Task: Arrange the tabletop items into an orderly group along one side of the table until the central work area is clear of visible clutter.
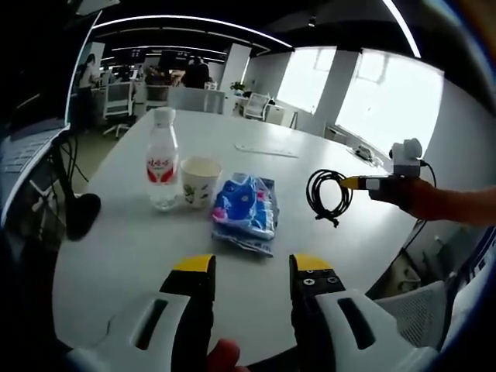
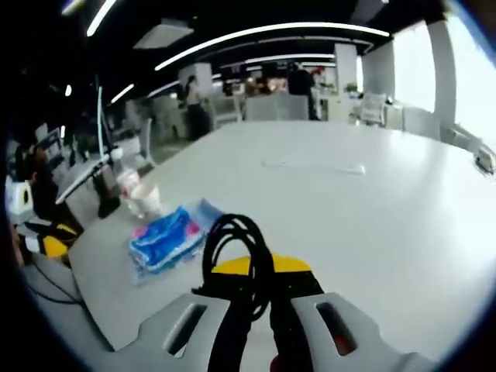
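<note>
step: carrying cable (image 2: 236,256) to the group | right gripper (image 2: 260,267) clamped on cable, above the table (image 1: 124,248) | left gripper (image 1: 252,267) parted, empty | bottle (image 1: 162,159), cup (image 1: 200,180), packet (image 1: 246,209) grouped near left edge | next: likely set cable beside packet

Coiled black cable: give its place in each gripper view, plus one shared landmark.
Left gripper view: the coiled black cable hangs right of centre, held by the right gripper above the table.
Right gripper view: bottom centre, clamped between that gripper's own jaws.
Shared landmark: the blue snack packet.
</note>
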{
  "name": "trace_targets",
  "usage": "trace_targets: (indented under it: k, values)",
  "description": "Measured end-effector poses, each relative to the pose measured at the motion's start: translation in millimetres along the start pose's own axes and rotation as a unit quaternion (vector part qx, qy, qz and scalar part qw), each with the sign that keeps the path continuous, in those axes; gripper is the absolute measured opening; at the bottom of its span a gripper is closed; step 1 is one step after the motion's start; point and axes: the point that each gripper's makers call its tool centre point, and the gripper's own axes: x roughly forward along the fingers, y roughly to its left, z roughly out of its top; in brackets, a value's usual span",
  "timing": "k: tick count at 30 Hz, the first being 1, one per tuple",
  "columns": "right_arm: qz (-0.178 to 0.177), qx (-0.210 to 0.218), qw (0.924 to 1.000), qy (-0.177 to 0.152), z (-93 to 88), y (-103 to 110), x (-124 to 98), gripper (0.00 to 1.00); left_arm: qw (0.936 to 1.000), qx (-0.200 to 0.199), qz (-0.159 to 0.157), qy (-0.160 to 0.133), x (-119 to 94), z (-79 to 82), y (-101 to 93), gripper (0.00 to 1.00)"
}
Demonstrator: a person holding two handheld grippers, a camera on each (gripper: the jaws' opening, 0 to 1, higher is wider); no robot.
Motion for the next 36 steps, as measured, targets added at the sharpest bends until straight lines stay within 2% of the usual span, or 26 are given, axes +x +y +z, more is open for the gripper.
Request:
trace_targets:
  k: [2, 7, 12, 16, 19, 23, 36]
  values:
    - [-0.008, 0.023, 0.9997, 0.002, -3.1, -6, 0, 0.04, 1.0, -0.001, 0.001, -0.001, 0, 1.0, 0.7, 0.37]
    - [-0.018, 0.037, 0.9991, 0.008, -10.2, -14, -4, 0.04, 1.0, -0.004, 0.003, -0.001, 0, 0.4, 3.8, 0.37]
    - [-0.03, 0.071, 0.9969, 0.017, -25.0, -24, -7, 0.04, 1.0, -0.006, 0.003, 0.003, 0, -2.4, 4.2, 0.37]
    - [-0.034, 0.081, 0.9958, 0.026, -35.9, -25, -8, 0.04, 1.0, -0.006, 0.003, 0.002, 1, -1.2, 4.1, 0.37]
    - [-0.045, 0.118, 0.9913, 0.039, -50.4, -29, -7, 0.04, 1.0, -0.006, 0.004, 0.003, 2, -0.1, 4.6, 0.37]
    - [-0.054, 0.138, 0.988, 0.041, -61.6, -35, -6, 0.04, 1.0, -0.005, 0.004, 0.002, 3, 2.2, 5.5, 0.37]
    - [-0.059, 0.13, 0.9868, 0.076, -91.2, -48, -1, 0.0, 1.0, -0.003, 0.005, 0.004, 3, 4.0, 5.3, 0.37]
